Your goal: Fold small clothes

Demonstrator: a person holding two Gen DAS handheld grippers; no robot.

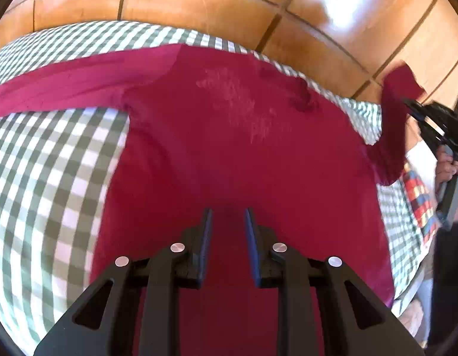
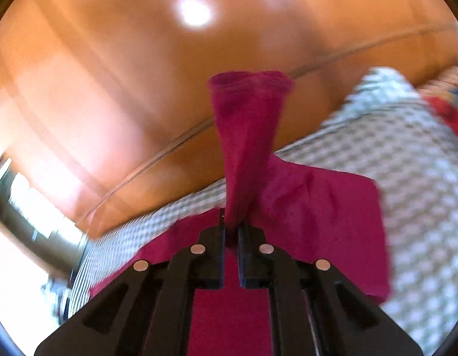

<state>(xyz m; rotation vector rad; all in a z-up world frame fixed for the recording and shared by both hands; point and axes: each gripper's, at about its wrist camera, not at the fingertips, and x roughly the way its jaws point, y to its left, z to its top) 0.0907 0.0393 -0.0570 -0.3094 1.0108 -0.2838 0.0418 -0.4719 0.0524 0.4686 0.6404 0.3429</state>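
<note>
A magenta long-sleeved shirt point(image 1: 229, 154) is spread flat on a green-and-white checked cloth point(image 1: 50, 178), which covers a surface next to a glossy wooden panelled wall point(image 1: 199, 3). In the left wrist view the body of the shirt is seen with its long axis running from the camera towards the wall, the neck end lying at the far side. A faded pale print point(image 1: 240, 101) is visible on the chest. One sleeve point(image 1: 59, 83) is laid out straight to the left, roughly at a right angle to the body axis.

The left gripper point(image 1: 228, 216) is held above the lower part of the shirt body. Its jaws are parted by a narrow gap; nothing is clamped between them.

The right gripper point(image 2: 231, 228) is closed on the other sleeve point(image 2: 246, 136). This sleeve is lifted clear of the checked cloth and points away from the gripper, with its open cuff point(image 2: 251, 81) at the far end. In the left wrist view the same lifted sleeve is seen at the right edge, with the holding hand point(image 1: 445, 166) below it. A multicoloured patterned fabric point(image 1: 418, 201) lies at the right edge of the cloth.
</note>
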